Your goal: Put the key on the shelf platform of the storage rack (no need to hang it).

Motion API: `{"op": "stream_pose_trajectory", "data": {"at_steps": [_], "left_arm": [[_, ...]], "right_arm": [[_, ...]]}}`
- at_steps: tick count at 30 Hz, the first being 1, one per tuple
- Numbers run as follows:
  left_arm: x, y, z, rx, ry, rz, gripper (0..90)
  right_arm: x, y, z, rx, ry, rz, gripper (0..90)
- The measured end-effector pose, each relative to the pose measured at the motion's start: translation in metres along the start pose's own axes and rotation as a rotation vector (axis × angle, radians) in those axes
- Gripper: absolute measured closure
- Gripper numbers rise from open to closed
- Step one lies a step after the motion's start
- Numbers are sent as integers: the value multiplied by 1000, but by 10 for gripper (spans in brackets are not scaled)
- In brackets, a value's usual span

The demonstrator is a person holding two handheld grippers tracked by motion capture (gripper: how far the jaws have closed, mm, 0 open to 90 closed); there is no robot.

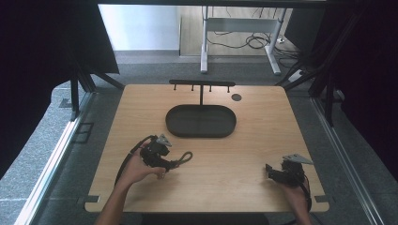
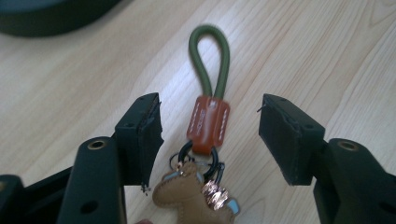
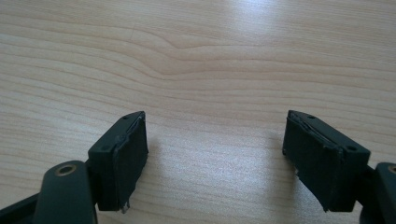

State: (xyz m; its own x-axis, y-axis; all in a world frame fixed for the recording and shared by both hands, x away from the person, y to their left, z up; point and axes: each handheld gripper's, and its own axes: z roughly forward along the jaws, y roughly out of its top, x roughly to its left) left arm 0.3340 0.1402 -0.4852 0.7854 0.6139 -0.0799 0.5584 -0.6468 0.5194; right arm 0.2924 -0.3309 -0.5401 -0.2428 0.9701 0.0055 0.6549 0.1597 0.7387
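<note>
A keychain [image 1: 182, 159] lies on the wooden table [image 1: 244, 140], left of the middle. In the left gripper view the keychain [image 2: 208, 122] has a green cord loop, a brown leather tab, a black ring and a tan animal-shaped charm. My left gripper [image 1: 170, 164] [image 2: 210, 105] is open; the leather tab lies between its jaws, and neither pad touches it. My right gripper [image 1: 268, 169] [image 3: 215, 116] is open near the table's front right, with bare wood between its jaws.
A black oval tray [image 1: 170, 120] sits at the table's far middle, its edge also in the left gripper view's top left corner [image 2: 46, 14]. Behind it stands a black rack [image 1: 202, 83] with small hooks. A small dark disc [image 1: 236, 97] lies to its right.
</note>
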Motion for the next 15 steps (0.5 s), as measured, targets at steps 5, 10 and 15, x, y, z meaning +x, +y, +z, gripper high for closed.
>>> {"op": "stream_pose_trajectory", "data": {"at_steps": [5, 10, 15], "left_arm": [[7, -3, 6, 38, -15, 5, 386], [11, 1, 9, 79, -1, 20, 381], [12, 4, 11, 98, -33, 45, 406]], "right_arm": [[0, 0, 0, 1, -2, -3, 224], [0, 0, 0, 2, -3, -2, 224], [0, -1, 0, 0, -6, 2, 223]]}}
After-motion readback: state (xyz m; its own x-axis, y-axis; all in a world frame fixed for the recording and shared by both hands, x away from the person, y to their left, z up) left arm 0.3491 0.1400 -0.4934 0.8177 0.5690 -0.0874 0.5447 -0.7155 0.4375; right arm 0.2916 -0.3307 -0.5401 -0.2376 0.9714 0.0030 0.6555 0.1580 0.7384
